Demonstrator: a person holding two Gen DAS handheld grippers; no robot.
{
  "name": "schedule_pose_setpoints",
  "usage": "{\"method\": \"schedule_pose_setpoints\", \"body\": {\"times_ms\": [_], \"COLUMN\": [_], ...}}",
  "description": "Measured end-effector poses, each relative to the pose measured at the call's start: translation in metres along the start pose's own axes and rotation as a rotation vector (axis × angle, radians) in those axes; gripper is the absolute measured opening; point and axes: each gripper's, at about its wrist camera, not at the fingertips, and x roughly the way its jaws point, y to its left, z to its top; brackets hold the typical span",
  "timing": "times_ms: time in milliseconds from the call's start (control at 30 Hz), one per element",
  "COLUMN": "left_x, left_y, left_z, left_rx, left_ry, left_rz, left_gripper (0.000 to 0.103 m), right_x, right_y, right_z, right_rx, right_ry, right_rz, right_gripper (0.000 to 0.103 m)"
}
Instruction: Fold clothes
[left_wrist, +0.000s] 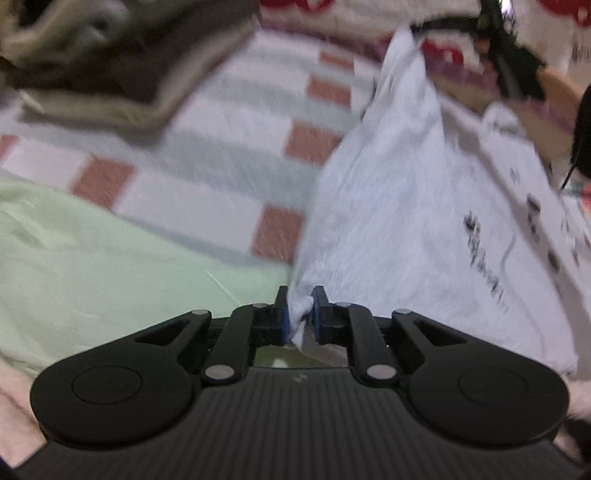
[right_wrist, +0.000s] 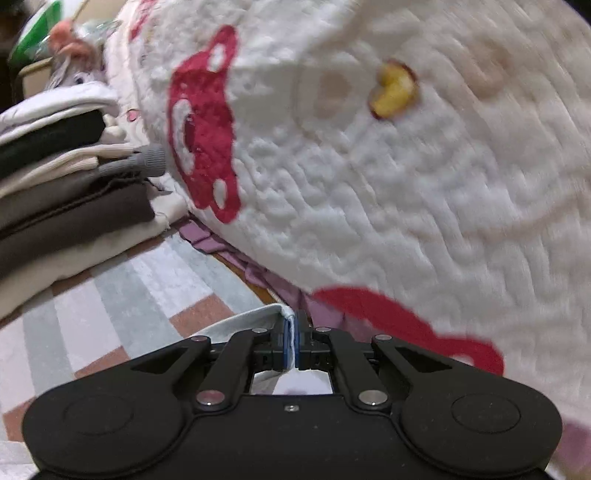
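While I look along the left gripper (left_wrist: 300, 308), I see its blue pads (left_wrist: 284, 317) pinching a bunched corner of the white shirt (left_wrist: 406, 206). From this pinch the shirt goes up and away to the right gripper (left_wrist: 491, 33), which is blurred at the top of the left view, so the cloth hangs stretched between my two tools. Dark print runs along the shirt on its right part. Below it lies the checked sheet (left_wrist: 207, 155), and a pale green cloth (left_wrist: 92, 251) lies on the sheet at the left. A stack (left_wrist: 96, 66) of brown and beige folded clothes sits farther back on the left.

In the right view, the jaws are pressed nearly together on a thin hem of the shirt (right_wrist: 255, 319), which passes between the pads (right_wrist: 286, 341). Just ahead rises a white quilt (right_wrist: 369, 177) with red figures. The stack (right_wrist: 70, 192) is at the left, on the sheet (right_wrist: 122, 295).
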Motion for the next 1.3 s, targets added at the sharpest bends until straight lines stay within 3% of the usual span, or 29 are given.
{"method": "schedule_pose_setpoints", "body": {"times_ms": [133, 333, 567, 600, 633, 800, 867, 900, 1000, 1067, 1133, 1200, 1267, 1300], "left_x": [-0.031, -0.026, -0.011, -0.011, -0.011, -0.008, -0.007, -0.006, -0.004, -0.004, -0.004, -0.006, -0.007, -0.006], "left_y": [0.005, 0.012, 0.035, 0.038, 0.042, 0.045, 0.047, 0.047, 0.047, 0.048, 0.049, 0.048, 0.044, 0.041], "left_z": [-0.001, -0.02, -0.037, -0.038, -0.04, -0.041, -0.041, -0.041, -0.041, -0.04, -0.037, -0.034, -0.032, -0.033], "left_rx": [-0.045, -0.097, -0.226, -0.246, -0.266, -0.294, -0.305, -0.31, -0.306, -0.31, -0.314, -0.314, -0.285, -0.264], "left_ry": [-0.056, 0.014, 0.084, 0.086, 0.088, 0.104, 0.11, 0.114, 0.123, 0.127, 0.125, 0.109, 0.098, 0.1], "left_rz": [0.01, 0.064, 0.049, 0.037, 0.026, 0.013, 0.007, 0.005, 0.012, 0.013, 0.013, 0.015, 0.029, 0.043], "left_gripper": [0.011, 0.01, 0.01, 0.01, 0.01, 0.01, 0.011, 0.011, 0.012, 0.012, 0.013, 0.013, 0.013, 0.012], "right_x": [0.016, 0.068, 0.118, 0.125, 0.132, 0.168, 0.171, 0.169, 0.164, 0.166, 0.163, 0.153, 0.143, 0.14], "right_y": [0.023, 0.068, 0.094, 0.098, 0.102, 0.12, 0.12, 0.117, 0.112, 0.107, 0.107, 0.107, 0.108, 0.11], "right_z": [0.033, 0.075, 0.066, 0.065, 0.063, 0.057, 0.053, 0.05, 0.046, 0.05, 0.058, 0.064, 0.06, 0.057], "right_rx": [-0.055, -0.028, 0.114, 0.134, 0.154, 0.256, 0.237, 0.211, 0.131, 0.133, 0.138, 0.122, 0.107, 0.098], "right_ry": [-0.001, 0.096, 0.241, 0.262, 0.283, 0.386, 0.398, 0.397, 0.41, 0.476, 0.502, 0.464, 0.426, 0.415], "right_rz": [0.039, 0.102, 0.082, 0.079, 0.076, 0.06, 0.106, 0.142, 0.244, 0.314, 0.323, 0.316, 0.311, 0.304], "right_gripper": [0.003, 0.003, 0.004, 0.01, 0.01, 0.011, 0.012, 0.014, 0.069, 0.069, 0.069, 0.069, 0.063, 0.05]}}
